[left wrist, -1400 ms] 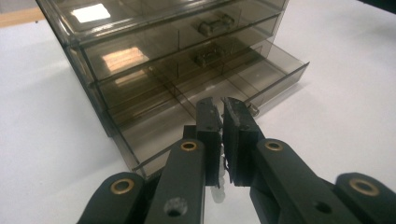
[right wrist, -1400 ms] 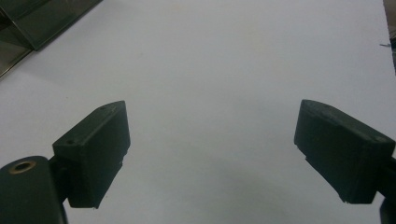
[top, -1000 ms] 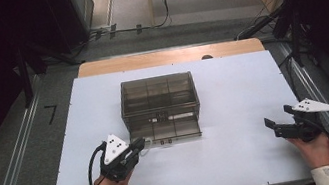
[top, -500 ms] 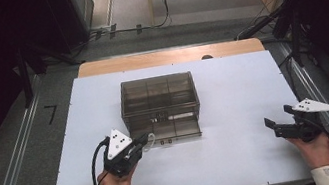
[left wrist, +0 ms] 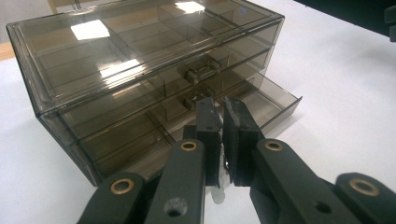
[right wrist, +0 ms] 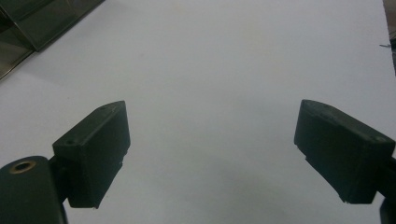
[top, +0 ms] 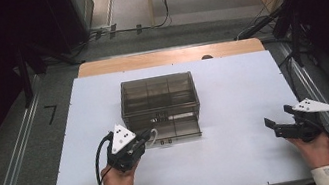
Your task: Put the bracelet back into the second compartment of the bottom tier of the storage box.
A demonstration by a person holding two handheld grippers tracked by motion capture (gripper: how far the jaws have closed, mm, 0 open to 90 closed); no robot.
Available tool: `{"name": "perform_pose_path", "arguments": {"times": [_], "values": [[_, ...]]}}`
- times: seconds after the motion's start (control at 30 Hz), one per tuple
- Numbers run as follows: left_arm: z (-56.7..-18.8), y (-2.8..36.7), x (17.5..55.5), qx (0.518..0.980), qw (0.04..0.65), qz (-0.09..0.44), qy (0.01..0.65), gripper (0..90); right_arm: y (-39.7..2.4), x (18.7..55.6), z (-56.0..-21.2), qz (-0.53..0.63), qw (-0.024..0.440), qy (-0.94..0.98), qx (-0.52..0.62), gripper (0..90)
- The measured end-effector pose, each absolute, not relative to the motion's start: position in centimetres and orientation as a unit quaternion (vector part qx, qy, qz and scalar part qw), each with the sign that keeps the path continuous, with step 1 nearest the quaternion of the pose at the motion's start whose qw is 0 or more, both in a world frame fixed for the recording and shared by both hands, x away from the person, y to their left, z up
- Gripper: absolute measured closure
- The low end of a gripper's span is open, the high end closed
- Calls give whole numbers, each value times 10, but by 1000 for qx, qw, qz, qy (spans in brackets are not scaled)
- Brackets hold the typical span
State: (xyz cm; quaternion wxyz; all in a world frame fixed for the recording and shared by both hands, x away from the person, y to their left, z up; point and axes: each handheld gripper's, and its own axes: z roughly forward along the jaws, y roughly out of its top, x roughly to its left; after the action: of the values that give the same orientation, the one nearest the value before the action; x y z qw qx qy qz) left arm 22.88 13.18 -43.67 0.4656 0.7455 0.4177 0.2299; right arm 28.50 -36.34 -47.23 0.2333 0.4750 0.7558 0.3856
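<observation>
Quick update, box first. The smoky see-thru drawer box [top: 159,101] sits approx mid-bench, a bit toward 12. Its lower drawer [top: 181,130] on the 3 o'clock half is pulled out toward 6 and looks empty afaict in the left gripper view [left wrist: 271,100]. The other drawers look pushed in.

Just off the box's front corner, at about 7 o'clock from it, we've got the left tongs [top: 146,138]. The jaws are pinched nearly together on a small clear piece [top: 152,135]. You can see a bit of it poking out between the pads in the left gripper view [left wrist: 218,191]. It's too glassy and tiny to say what it is, some kind of loop maybe.

What's changed: over the last sec the left hand crept a little toward 1 o'clock, so the tips are now right by the box front instead of hanging back. The grip didn't budge the whole time, and the drawer is out about as far as it was. We read that as lining up to drop the clear bit into the open drawer, which is just to the 3 o'clock side of the tips. That's our guess tho, and nothing's gone in yet.

Further out, the right tongs [top: 277,116] are parked at approx 4 o'clock, well apart from the box. Jaws are wide apart w/ nothing between them but white bench [top: 245,160], clear as day in the right gripper view [right wrist: 212,116]. That hand hasn't moved, so it's on standby imo.
</observation>
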Motion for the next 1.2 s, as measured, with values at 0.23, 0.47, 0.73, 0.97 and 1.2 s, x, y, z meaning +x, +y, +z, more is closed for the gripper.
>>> {"name": "perform_pose_path", "arguments": {"times": [0.23,0.47,0.73,0.97,1.2], "values": [[-435,129,234,745,468,230,416,864,-363,285,-472,387,233,755,476,91],[-436,126,238,744,469,232,415,864,-364,285,-472,387,233,755,475,91],[-435,121,243,745,471,233,412,864,-364,285,-472,387,233,756,475,91],[-439,113,251,751,465,229,408,864,-363,285,-472,386,233,756,475,90],[-442,111,256,749,468,231,409,864,-364,285,-472,386,232,756,474,90]]}}
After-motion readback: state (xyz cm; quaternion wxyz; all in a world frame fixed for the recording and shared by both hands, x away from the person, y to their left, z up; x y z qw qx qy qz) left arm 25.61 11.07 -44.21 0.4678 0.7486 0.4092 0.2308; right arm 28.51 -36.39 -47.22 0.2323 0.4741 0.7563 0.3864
